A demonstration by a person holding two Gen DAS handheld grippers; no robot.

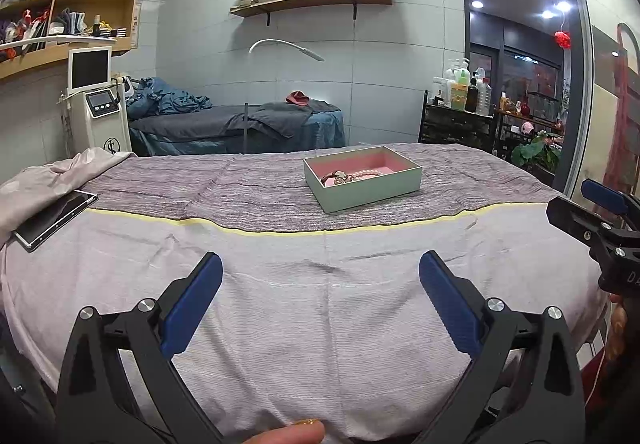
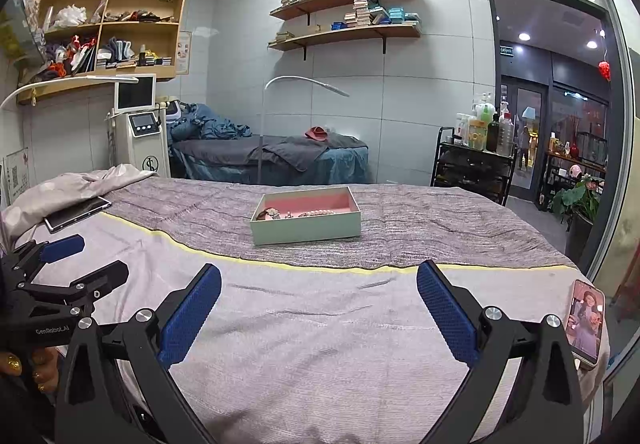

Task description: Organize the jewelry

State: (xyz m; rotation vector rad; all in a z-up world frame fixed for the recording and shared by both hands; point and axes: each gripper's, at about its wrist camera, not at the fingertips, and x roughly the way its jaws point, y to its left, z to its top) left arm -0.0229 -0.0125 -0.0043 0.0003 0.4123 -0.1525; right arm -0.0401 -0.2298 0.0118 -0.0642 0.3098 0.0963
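The left gripper and right gripper both gape wide, holding nothing. Well ahead of them on the bed sits a pale green box, pink inside, with pearl beads.

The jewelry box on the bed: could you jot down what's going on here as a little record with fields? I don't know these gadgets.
box: pale green jewelry box, open, pink lining, resting on the grey striped blanket
contents: pearl strand and a darker bracelet lying inside
left gripper: open, holding nothing, short of the box
right gripper: open, holding nothing, short of the box
nearby: tablet at the bed's left edge; phone at its right edge, screen lit
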